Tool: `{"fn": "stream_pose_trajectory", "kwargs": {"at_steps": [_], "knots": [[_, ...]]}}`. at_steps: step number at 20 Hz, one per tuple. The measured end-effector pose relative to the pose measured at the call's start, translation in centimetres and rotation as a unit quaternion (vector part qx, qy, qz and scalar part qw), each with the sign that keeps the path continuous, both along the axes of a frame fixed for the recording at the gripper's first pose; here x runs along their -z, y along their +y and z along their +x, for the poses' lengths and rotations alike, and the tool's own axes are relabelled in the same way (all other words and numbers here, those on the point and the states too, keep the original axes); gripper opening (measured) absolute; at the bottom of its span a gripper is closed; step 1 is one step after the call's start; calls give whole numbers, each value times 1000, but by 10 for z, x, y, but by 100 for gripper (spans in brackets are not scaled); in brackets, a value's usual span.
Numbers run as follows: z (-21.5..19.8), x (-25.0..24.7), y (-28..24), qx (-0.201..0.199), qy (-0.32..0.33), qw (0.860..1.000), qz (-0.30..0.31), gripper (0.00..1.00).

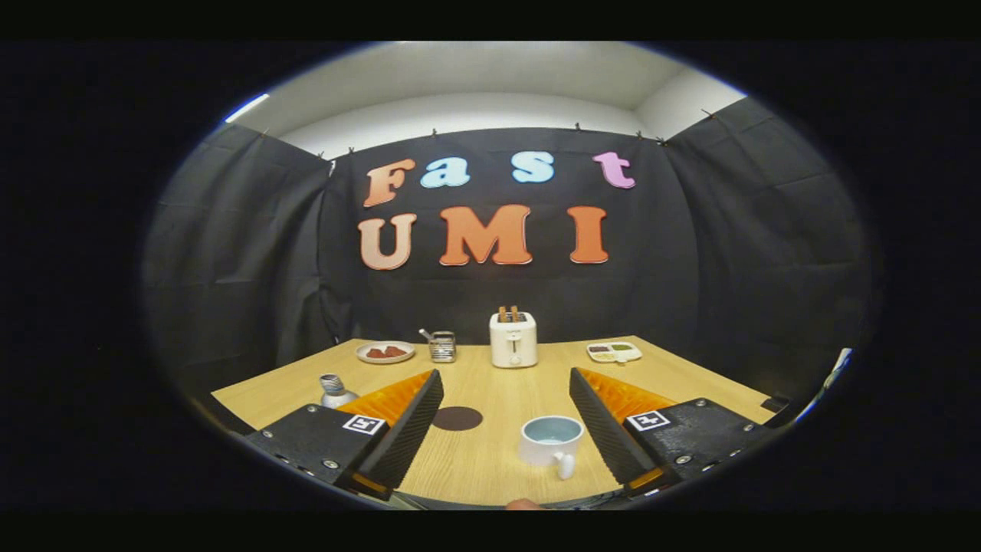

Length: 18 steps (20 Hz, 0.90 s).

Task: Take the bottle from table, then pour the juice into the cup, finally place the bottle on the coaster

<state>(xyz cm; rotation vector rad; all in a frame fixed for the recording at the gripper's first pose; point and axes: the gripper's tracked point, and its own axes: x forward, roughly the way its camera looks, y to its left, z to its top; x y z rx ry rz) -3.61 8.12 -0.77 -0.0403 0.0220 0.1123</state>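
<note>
My tongs point(506, 429) hang spread wide and empty above the desk point(490, 383); the bottle point(335, 389) stands upright off to their left, just behind the left finger, cup point(550, 440) and coaster point(457, 418) between them.

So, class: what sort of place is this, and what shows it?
Probably a staged kitchen-table booth: black cloth wall behind a wooden table set with toaster, cup and coaster. The gripper is open.
</note>
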Motion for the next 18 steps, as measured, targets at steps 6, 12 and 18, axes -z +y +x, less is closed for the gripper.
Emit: {"fn": "stream_pose_trajectory", "kwargs": {"at_steps": [6, 12, 18], "knots": [[-11, 18, 68, -62, 13, 998, -17, 98], [-16, 42, 121, -98, 24, 995, -20, 99], [-11, 68, 151, -111, 40, 993, -4, 98]]}}
